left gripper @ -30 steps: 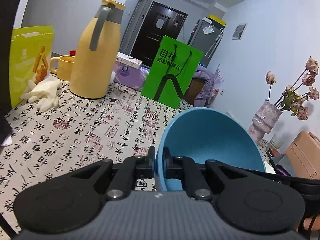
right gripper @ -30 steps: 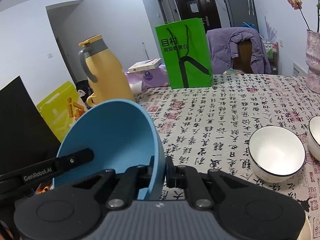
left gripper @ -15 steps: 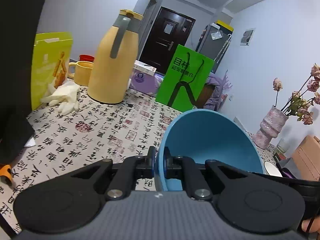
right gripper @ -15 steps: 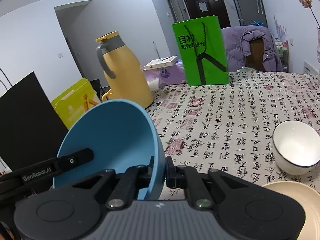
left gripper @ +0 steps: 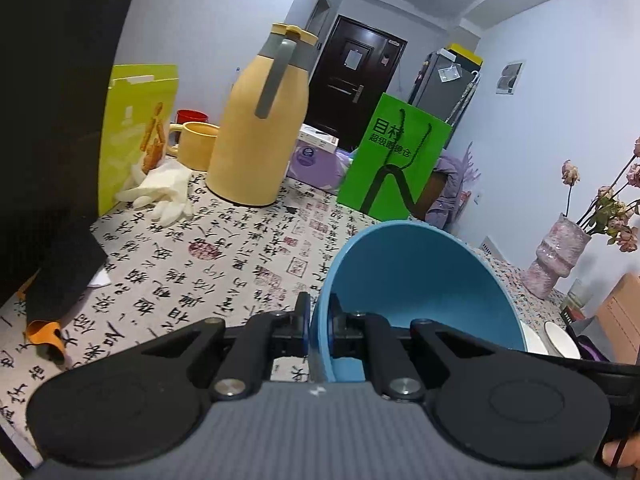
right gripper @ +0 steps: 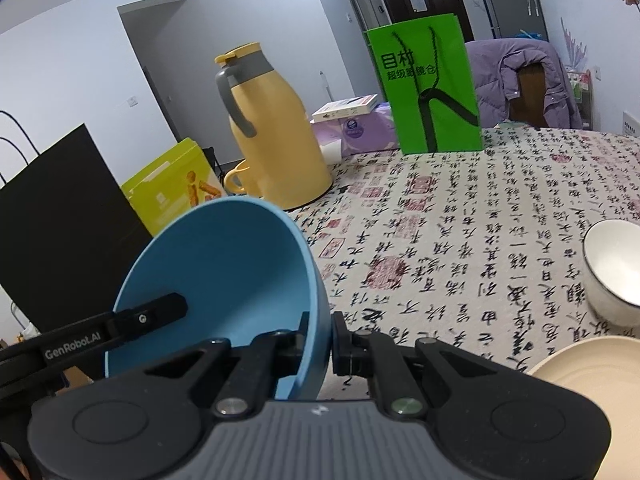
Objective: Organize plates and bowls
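Both grippers are clamping the same blue bowl [left gripper: 420,280], one on each side of its rim, and that two-sided hold is probably why the bowl is riding steady and slightly tipped above the table [right gripper: 460,216] rather than dangling from a single edge. The left gripper [left gripper: 319,320] is pinching the rim with its jaws narrowed right down onto the thin wall, one finger inside the bowl and one outside; the right gripper [right gripper: 320,338] is doing the same on the opposite rim, and in the right wrist view a left finger is showing across the bowl's inside. The bowl is hanging nearer the cameras than the yellow jug [right gripper: 276,132], over the patterned cloth, not resting on it. To the right of the bowl, a white bowl [right gripper: 612,268] is sitting on the cloth, and nearer than that a cream plate [right gripper: 588,364] is lying flat. Judging from the task, the blue bowl is being carried toward the other crockery for grouping or stacking. The hold on the thin rim looks secure, yet a tilt could let it slip.
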`<control>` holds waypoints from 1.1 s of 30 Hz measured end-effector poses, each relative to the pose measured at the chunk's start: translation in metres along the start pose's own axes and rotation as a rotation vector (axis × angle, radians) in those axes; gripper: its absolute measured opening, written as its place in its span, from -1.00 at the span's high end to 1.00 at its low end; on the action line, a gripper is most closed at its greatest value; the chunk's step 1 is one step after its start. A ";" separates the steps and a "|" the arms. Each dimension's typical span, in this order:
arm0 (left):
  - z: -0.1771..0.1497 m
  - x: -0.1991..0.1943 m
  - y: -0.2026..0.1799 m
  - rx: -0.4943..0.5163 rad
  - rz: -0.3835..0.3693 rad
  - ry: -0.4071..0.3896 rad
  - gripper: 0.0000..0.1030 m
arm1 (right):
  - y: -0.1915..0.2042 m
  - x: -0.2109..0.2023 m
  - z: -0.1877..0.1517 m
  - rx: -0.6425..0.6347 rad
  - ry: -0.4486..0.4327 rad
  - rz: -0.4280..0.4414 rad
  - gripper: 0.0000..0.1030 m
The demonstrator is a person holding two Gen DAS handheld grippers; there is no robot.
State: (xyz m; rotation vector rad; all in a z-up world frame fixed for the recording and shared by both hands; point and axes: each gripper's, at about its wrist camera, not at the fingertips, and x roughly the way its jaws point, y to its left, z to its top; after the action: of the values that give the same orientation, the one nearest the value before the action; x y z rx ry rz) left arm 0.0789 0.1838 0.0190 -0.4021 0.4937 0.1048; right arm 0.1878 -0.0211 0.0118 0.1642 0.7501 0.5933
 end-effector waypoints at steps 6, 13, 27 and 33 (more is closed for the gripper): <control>-0.004 -0.005 0.012 -0.005 0.025 0.008 0.85 | 0.007 0.008 -0.008 0.006 0.026 0.019 0.84; -0.008 -0.008 0.026 -0.022 0.055 0.027 0.84 | 0.016 0.020 -0.017 0.011 0.065 0.036 0.84; -0.019 -0.006 0.046 -0.042 0.130 0.099 0.84 | 0.025 0.045 -0.034 0.027 0.154 0.059 0.84; -0.024 -0.003 0.057 -0.065 0.150 0.129 0.84 | 0.030 0.056 -0.042 0.024 0.188 0.062 0.84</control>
State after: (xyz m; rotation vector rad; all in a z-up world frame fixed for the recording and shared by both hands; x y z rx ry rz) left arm 0.0548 0.2269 -0.0188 -0.4371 0.6485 0.2411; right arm 0.1782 0.0319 -0.0414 0.1551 0.9371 0.6649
